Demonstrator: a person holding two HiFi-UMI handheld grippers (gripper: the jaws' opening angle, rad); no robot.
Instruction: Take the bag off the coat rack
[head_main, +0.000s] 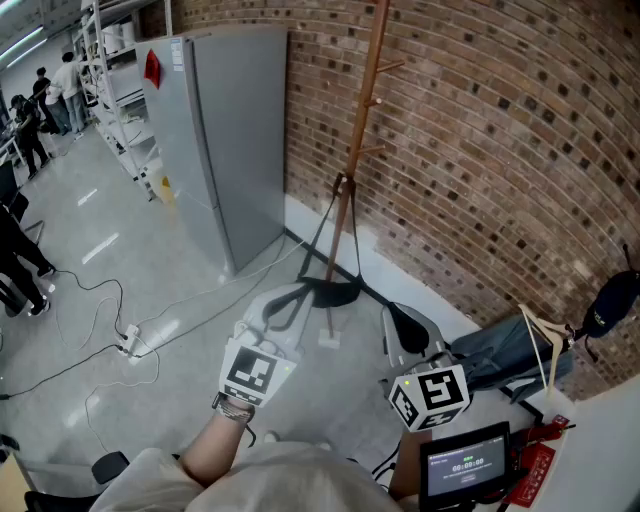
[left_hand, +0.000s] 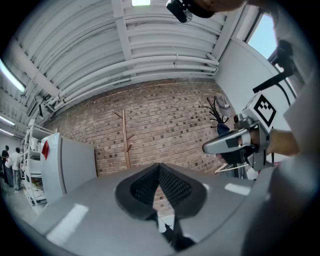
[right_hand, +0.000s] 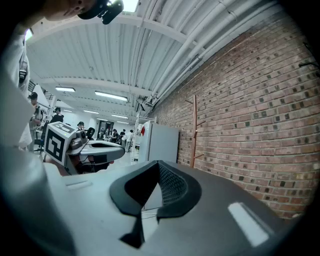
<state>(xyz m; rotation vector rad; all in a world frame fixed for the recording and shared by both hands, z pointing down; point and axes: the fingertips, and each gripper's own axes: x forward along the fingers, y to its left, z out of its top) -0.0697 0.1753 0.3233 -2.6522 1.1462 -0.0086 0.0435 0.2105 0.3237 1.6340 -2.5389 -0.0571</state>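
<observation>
Your left gripper and right gripper were both closed with nothing between their jaws. The bag hung beyond them on the rack by the brick wall, just right of the left gripper's tip and left of the right one. It was black and slack, hanging low near the floor on long thin straps that met partway up the pole.
</observation>
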